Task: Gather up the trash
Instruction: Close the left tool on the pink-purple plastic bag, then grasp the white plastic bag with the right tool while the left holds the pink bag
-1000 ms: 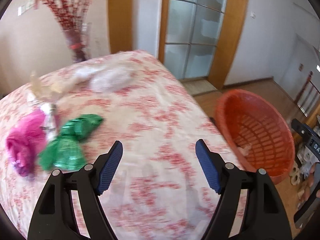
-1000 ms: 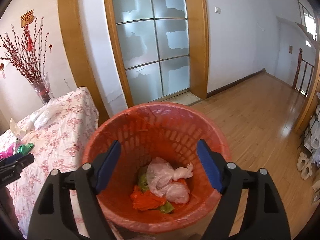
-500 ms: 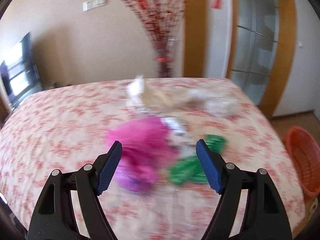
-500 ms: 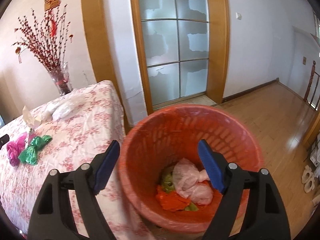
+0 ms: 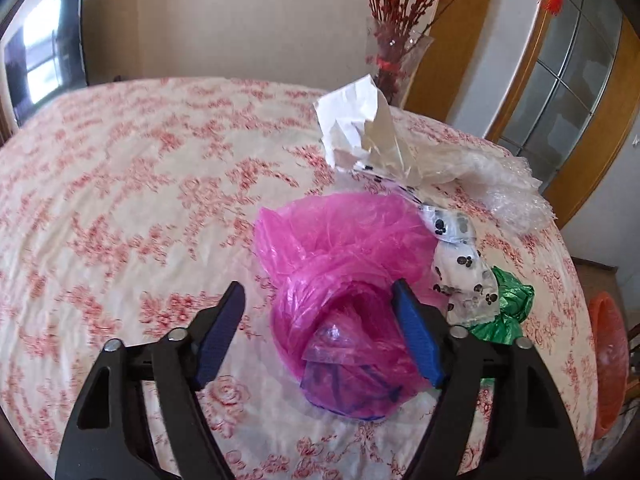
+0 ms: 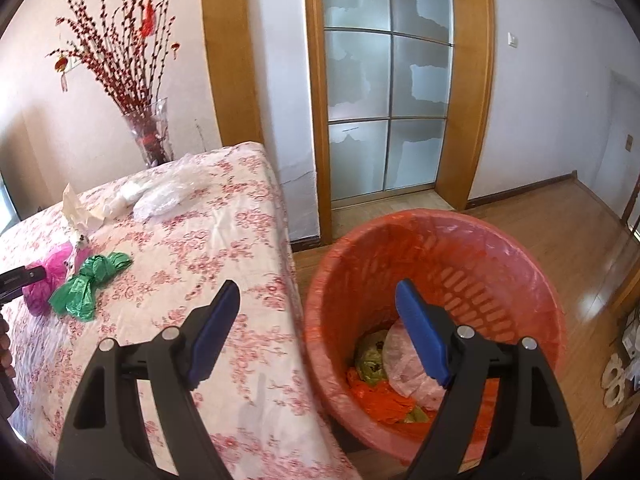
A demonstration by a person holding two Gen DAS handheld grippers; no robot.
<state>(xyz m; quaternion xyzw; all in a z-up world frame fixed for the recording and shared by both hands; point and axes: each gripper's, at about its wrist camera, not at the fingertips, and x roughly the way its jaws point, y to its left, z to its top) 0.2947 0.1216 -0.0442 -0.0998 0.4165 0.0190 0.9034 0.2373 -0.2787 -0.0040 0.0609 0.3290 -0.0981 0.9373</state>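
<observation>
A: What has changed for your left gripper [image 5: 318,334] in this last second?

B: It has swung away from the basket side and now stands over the pink plastic bag [image 5: 340,260] on the flowered tablecloth [image 5: 120,200]. A second ago you saw that bag far to the left, with the green one beside it. Now it lies between the blue pads. The right pad [image 5: 416,336] is just at the bag's edge, the left pad is apart from it, and the jaws are closing. They do not press the bag yet, so I call it released, not grasping.

A: And what is around the bag?

B: To the right of it lies a clear wrapper with black paw prints [image 5: 460,272], then the green plastic bag [image 5: 504,312]. Farther away are a crumpled white paper [image 5: 352,124] and a clear plastic film [image 5: 500,184].

A: And your right gripper [image 6: 318,330]?

B: It is empty and wide open. It has drifted left: before, it looked straight into the orange basket [image 6: 440,236]; now the basket stands under its right finger, on the floor, near the table's right edge. Trash already lies inside.

A: What does this mean for the task?

B: I think you are starting the next pickup. The pink bag is thin and slippery, so close fully before you lift.
</observation>
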